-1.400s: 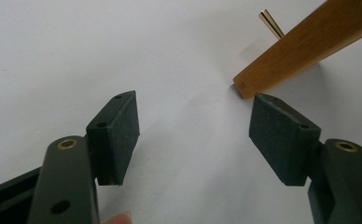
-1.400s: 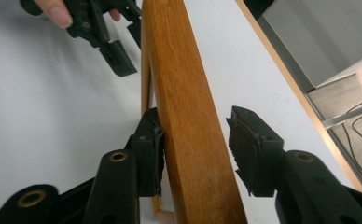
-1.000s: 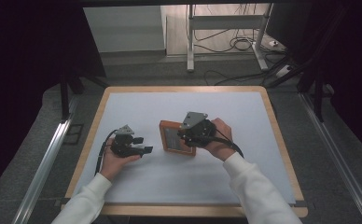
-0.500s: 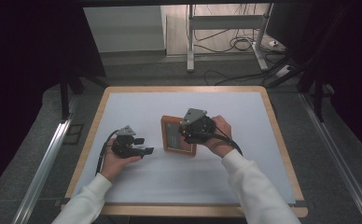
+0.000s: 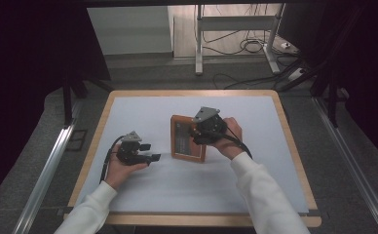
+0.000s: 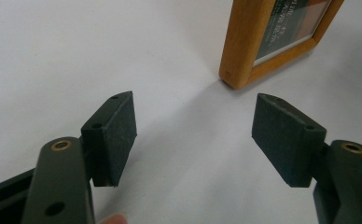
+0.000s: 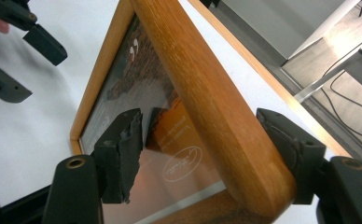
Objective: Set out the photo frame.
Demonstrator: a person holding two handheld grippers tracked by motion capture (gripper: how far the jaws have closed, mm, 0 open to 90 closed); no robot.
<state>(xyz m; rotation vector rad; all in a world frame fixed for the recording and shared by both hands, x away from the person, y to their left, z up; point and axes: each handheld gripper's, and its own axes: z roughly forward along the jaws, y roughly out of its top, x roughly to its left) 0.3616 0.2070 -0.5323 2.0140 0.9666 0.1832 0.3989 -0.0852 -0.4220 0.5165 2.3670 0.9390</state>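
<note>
A wooden picture frame [image 5: 187,139] with a dark photo under glass sits mid-table, tilted. My right gripper [image 5: 197,136] is at its right side. In the right gripper view the jaws straddle the frame's [image 7: 202,93] wooden rail near a corner. They have just been opening, and the left pad [image 7: 123,154] stands off the rail over the glass. My left gripper [image 5: 150,152] rests to the frame's left, open and empty. In the left gripper view the gripper [image 6: 193,135] points at a corner of the frame [image 6: 244,42]. The left gripper [image 7: 25,60] also shows beyond the frame in the right gripper view.
A white sheet covers the table, which has a wooden border [image 5: 287,146]. Behind the table, a metal stand [image 5: 197,44] and loose cables [image 5: 248,46] are on the floor. A metal rail [image 5: 46,165] runs along the left side.
My right gripper has shifted a little toward the far side at the frame, and its jaws stand wider apart. The left gripper has kept still.
</note>
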